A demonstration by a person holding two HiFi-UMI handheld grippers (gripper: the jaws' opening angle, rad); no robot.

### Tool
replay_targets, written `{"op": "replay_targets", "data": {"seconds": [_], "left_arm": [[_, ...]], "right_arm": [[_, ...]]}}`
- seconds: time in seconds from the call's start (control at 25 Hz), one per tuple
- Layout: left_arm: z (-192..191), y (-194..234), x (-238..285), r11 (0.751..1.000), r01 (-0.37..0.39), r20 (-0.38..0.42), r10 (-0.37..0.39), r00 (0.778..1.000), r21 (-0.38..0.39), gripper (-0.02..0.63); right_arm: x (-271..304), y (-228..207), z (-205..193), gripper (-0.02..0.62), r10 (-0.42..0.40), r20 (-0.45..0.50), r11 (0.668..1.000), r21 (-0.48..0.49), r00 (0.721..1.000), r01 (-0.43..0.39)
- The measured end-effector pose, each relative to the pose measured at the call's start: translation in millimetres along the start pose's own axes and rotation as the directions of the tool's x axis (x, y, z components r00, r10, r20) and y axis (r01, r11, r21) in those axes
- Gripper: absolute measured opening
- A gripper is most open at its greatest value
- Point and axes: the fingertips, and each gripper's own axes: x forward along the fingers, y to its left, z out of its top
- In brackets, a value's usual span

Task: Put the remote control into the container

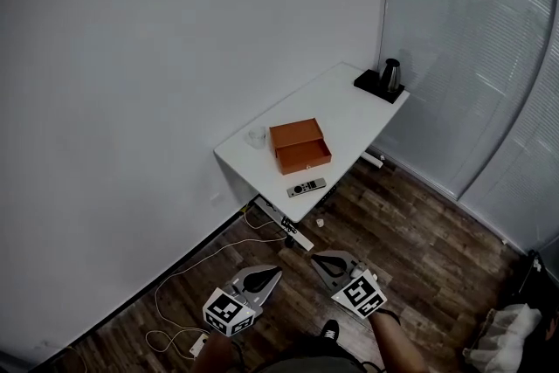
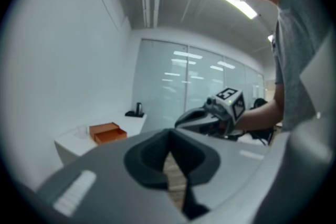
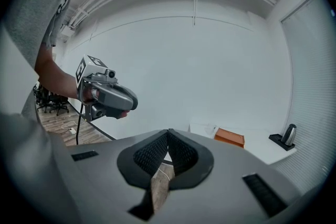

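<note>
Fingers [image 3: 181,153] together — remote [image 1: 307,187] near container [image 1: 304,158]

My right gripper [image 3: 168,132] has its jaws shut tight, nothing in them. My left gripper [image 3: 131,102] is at nine o'clock. The orange box [image 3: 229,137] sits on the white table [image 3: 258,150] at four o'clock.

Kettle [image 1: 390,75] is sitting at the far right corner of the white table [image 1: 345,105], clear cup [image 1: 256,136] is sitting near its left edge, and a white cable [image 1: 218,249] is trailing across the wood floor [image 1: 428,231].
</note>
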Motion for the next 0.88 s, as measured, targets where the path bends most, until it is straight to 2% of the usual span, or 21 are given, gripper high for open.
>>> {"op": "replay_targets", "data": {"seconds": [0.52,0.88], "left_arm": [[17.8,7.1,83.6,0.997,-0.071,-0.052,0.072,0.996,0.023,-0.002],[38.4,20.6,113.8,0.990,-0.123,-0.024,0.125,0.992,0.074,-0.002]], "right_arm": [[0.5,-76.7,-24.3,0.015,0.107,0.058,0.992,0.063,0.993,-0.110],[2.6,-108.7,-20.5,0.015,0.144,0.081,0.989,0.019,0.986,-0.146]]}}
